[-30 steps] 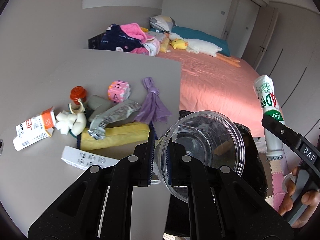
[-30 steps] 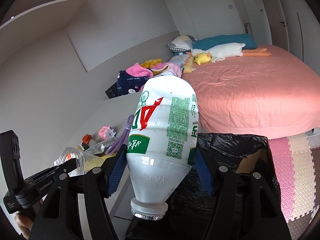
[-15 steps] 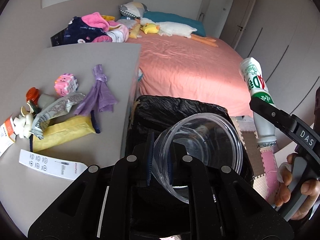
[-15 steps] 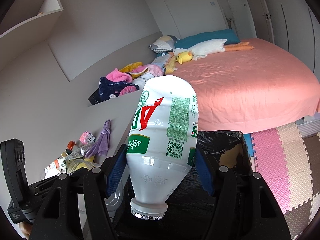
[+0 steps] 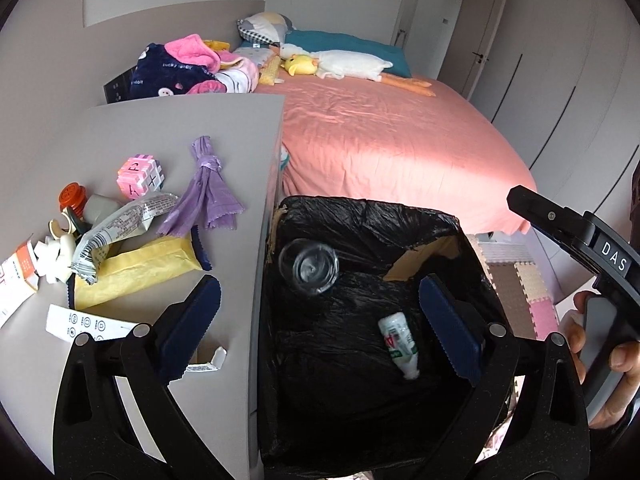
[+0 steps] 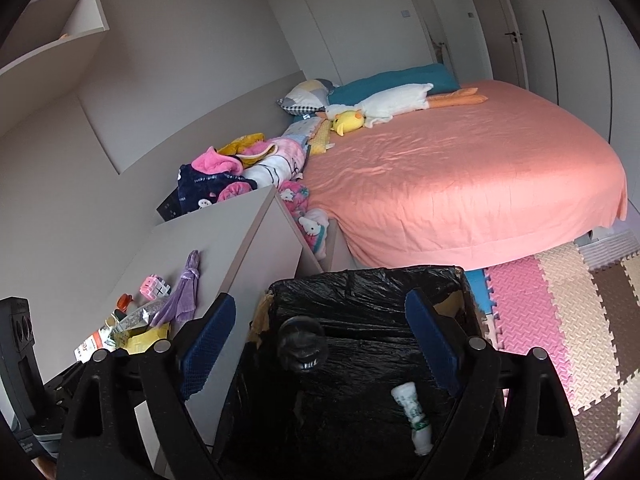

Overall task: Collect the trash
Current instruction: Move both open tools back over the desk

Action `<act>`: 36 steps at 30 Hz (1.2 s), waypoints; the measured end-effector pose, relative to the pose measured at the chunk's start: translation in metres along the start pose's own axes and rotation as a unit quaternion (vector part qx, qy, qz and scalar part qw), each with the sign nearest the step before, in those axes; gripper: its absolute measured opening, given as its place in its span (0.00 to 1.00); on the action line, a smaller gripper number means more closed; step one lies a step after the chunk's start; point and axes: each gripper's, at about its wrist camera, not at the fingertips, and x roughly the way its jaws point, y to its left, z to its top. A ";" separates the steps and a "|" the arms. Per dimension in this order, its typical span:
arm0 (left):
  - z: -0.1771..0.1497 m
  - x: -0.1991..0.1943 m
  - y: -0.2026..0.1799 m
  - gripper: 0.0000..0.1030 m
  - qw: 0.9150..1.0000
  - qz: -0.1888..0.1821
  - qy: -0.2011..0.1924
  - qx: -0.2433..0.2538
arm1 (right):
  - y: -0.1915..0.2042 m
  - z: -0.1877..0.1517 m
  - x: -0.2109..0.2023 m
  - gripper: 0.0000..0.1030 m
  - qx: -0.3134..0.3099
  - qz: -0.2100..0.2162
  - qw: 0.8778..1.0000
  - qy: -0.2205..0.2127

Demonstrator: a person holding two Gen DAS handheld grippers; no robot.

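A bin lined with a black bag (image 5: 360, 208) (image 6: 360, 276) stands against the right side of the grey table (image 5: 160, 128). In it lie a clear plastic bowl (image 5: 308, 266) (image 6: 302, 344) and a white bottle (image 5: 398, 338) (image 6: 414, 416). My left gripper (image 5: 320, 282) hangs over the bin, its jaws opening wide with nothing between them. My right gripper (image 6: 320, 298) is also above the bin, its jaws opening and empty. On the table lie a yellow packet (image 5: 136, 268), a silver wrapper (image 5: 120, 224), a purple bag (image 5: 208, 192) and a white paper strip (image 5: 88, 324).
A pink cube (image 5: 140, 176), an orange cap (image 5: 72, 196) and a torn carton (image 5: 16, 276) sit at the table's left. A bed with a pink sheet (image 5: 380, 140) lies beyond the bin, clothes (image 5: 180, 68) piled at its head. Foam mats (image 6: 560, 300) cover the floor.
Both grippers have opened. The clear bowl left the left gripper and the white bottle left the right one; both now lie in the bin. The left gripper swung right, over the bin.
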 end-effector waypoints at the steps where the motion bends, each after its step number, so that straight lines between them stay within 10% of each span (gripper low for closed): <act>1: 0.000 -0.001 0.003 0.93 1.000 0.001 -0.002 -0.003 | 0.003 -0.001 0.002 0.84 -0.002 0.002 1.000 0.003; 36: -0.011 -0.050 0.179 0.94 0.978 0.125 -0.027 -0.168 | 0.137 -0.028 0.088 0.84 -0.094 0.063 0.991 0.078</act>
